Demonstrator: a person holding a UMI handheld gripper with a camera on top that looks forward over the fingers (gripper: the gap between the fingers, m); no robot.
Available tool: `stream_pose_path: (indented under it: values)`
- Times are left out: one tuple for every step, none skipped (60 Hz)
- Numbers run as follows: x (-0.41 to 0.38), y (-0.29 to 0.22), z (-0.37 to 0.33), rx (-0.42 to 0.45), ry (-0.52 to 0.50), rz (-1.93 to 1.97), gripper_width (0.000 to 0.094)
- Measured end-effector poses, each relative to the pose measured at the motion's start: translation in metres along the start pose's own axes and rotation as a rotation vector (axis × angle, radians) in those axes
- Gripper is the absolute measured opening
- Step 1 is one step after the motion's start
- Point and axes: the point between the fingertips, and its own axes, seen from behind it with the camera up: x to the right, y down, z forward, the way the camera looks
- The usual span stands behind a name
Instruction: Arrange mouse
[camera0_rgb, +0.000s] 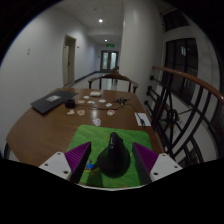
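Observation:
A black mouse (113, 158) rests on a green mat (98, 135) at the near side of a round wooden table (40, 125). My gripper (112, 150) is low over the mat with the mouse standing between its two fingers. The purple pads (78, 157) flank the mouse, with a strip of green mat visible between the left pad and the mouse, and the right pad close to its side. The fingers are open around it. The front of the mouse is hidden below the view.
A closed dark laptop (52, 101) lies on the table's left part. Small papers and cards (100, 100) lie beyond the mat, and a white sheet (143, 118) lies to its right. A chair (115, 80) stands at the far side. A wooden railing (185, 105) runs along the right.

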Motion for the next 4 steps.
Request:
stream_pose_path:
  values:
    - [-0.001,-0.001,-0.007,0.008,-0.005,0.003,0.0851]
    - [-0.002,-0.001,-0.014,0.016,-0.009,0.007,0.0851]
    - [-0.002,-0.002,-0.022,0.024,-0.013,0.013,0.0852]
    - [-0.003,-0.002,-0.03,0.034,-0.017,0.019,0.0849]
